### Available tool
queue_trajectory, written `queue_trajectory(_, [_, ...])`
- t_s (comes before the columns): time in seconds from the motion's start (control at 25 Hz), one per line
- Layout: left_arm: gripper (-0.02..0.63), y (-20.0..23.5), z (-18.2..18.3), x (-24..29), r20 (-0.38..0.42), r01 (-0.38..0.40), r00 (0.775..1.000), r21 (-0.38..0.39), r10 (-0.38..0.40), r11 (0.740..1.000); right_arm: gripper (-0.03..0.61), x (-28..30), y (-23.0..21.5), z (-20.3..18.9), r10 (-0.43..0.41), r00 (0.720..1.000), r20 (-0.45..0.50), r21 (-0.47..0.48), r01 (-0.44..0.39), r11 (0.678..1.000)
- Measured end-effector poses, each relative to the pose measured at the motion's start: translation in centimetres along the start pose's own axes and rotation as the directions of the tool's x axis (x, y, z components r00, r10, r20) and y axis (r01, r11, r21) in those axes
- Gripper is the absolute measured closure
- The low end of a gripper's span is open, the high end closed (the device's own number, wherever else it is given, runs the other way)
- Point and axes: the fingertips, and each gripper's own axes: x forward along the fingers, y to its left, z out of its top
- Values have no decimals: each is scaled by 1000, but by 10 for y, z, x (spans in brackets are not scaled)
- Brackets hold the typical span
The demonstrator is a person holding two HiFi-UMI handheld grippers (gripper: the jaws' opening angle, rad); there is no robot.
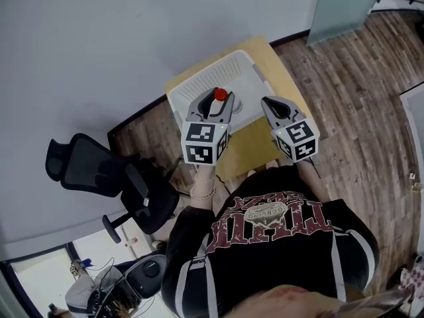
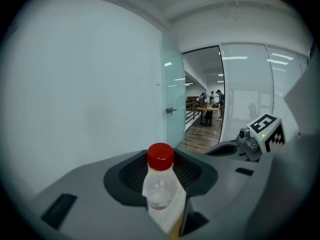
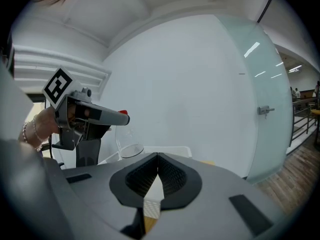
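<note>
A clear plastic bottle (image 2: 161, 184) with a red cap (image 1: 220, 95) stands upright between the jaws of my left gripper (image 1: 218, 103), which is shut on it. The bottle hangs above a white perforated tray (image 1: 199, 88) on a small wooden table (image 1: 248, 144). In the right gripper view the left gripper (image 3: 120, 118) shows at the left, with the bottle (image 3: 125, 139) hanging below its tips. My right gripper (image 3: 157, 159) is shut with its pads together and nothing between them. It is held beside the left one, over the table's right part (image 1: 268, 103).
A black office chair (image 1: 99, 171) stands left of the table on the wooden floor. A pale wall runs behind the table. A frosted glass door (image 2: 172, 109) is to the right, and beyond it several people stand far off at a table (image 2: 210, 101).
</note>
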Motion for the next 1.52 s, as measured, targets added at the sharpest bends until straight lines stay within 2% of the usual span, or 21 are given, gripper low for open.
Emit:
queue_trajectory(0.4, [430, -26, 20, -28, 55, 57, 997, 15, -58, 998, 561, -12, 2, 3, -16, 1000, 14, -10, 16, 1000])
queue_trajectory(0.8, [431, -39, 30, -54, 97, 71, 993, 25, -73, 997, 561, -23, 8, 4, -24, 999, 25, -17, 25, 1000])
queue_trajectory(1.04, [431, -46, 30, -66, 94, 80, 992, 46, -84, 996, 561, -28, 11, 4, -32, 999, 27, -19, 33, 999])
queue_trajectory(1.52, [431, -74, 19, -70, 77, 170, 982, 41, -173, 985, 561, -37, 14, 2, -48, 998, 27, -18, 49, 999])
